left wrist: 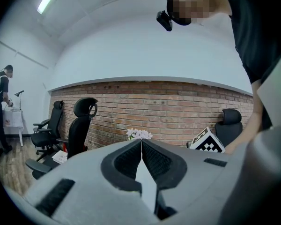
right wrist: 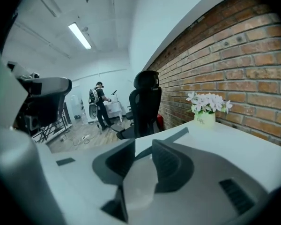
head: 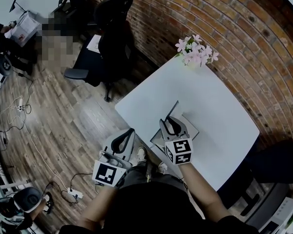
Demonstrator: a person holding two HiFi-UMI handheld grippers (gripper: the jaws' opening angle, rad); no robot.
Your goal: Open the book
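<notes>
Left gripper [head: 130,132]: held by desk's [head: 219,116] near-left edge, pointing about level toward far side. Jaws pressed together, nothing between them. Marker cube at rear faces up.

Right gripper [head: 172,122]: over desk, just inside near edge, ahead of left gripper, nose tipped somewhat down. Jaws parted, narrow gap between pads, pads pressing on nothing.

Right forearm [head: 201,191]: bare, stretched forward from torso. Left forearm [head: 93,211]: bare, drawn in closer to body.

White table [head: 219,106] with book [head: 192,126] and potted flowers [head: 196,52]
</notes>
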